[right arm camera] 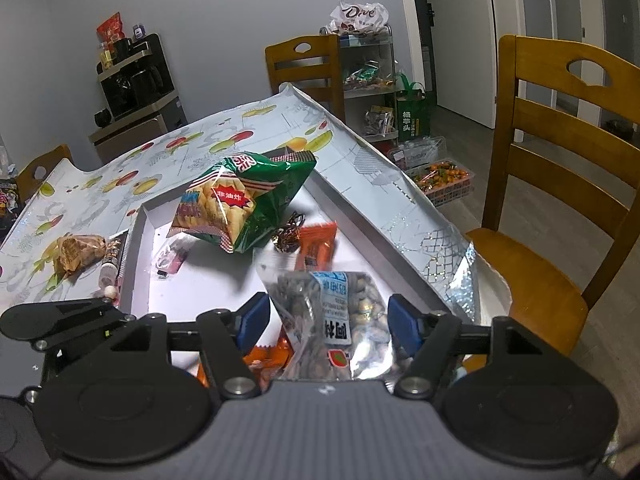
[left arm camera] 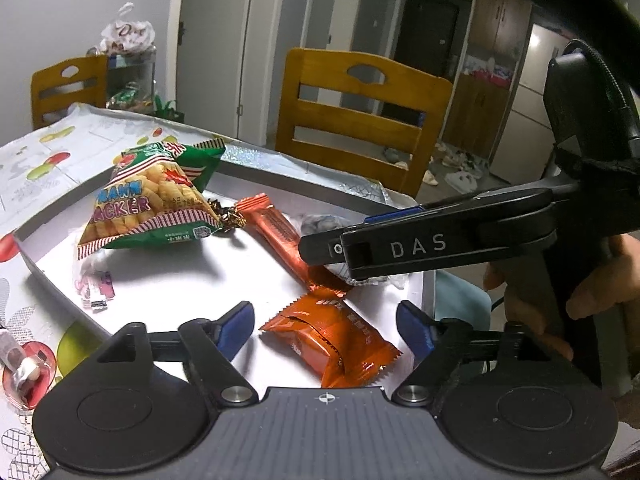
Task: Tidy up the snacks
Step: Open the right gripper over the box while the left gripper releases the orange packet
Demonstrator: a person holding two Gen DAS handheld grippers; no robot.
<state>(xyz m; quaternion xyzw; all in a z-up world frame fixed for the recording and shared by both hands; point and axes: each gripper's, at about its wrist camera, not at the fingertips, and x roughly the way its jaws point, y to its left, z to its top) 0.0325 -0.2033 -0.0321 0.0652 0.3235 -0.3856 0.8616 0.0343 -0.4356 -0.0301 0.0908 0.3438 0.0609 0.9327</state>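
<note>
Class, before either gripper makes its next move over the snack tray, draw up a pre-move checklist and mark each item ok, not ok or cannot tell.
1. Left gripper open around orange packet, pads clear: ok.
2. Right gripper open around nut bag: ok.
3. Nut bag fully resting in the white tray: cannot tell.
4. Green cracker bag in tray: ok.
5. Yellow wrapped snack in tray: not ok, on tablecloth.

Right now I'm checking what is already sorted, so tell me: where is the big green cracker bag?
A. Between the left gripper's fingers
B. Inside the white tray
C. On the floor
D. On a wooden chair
B: the green cracker bag lies within the white tray, beside the orange snack packs.
</note>
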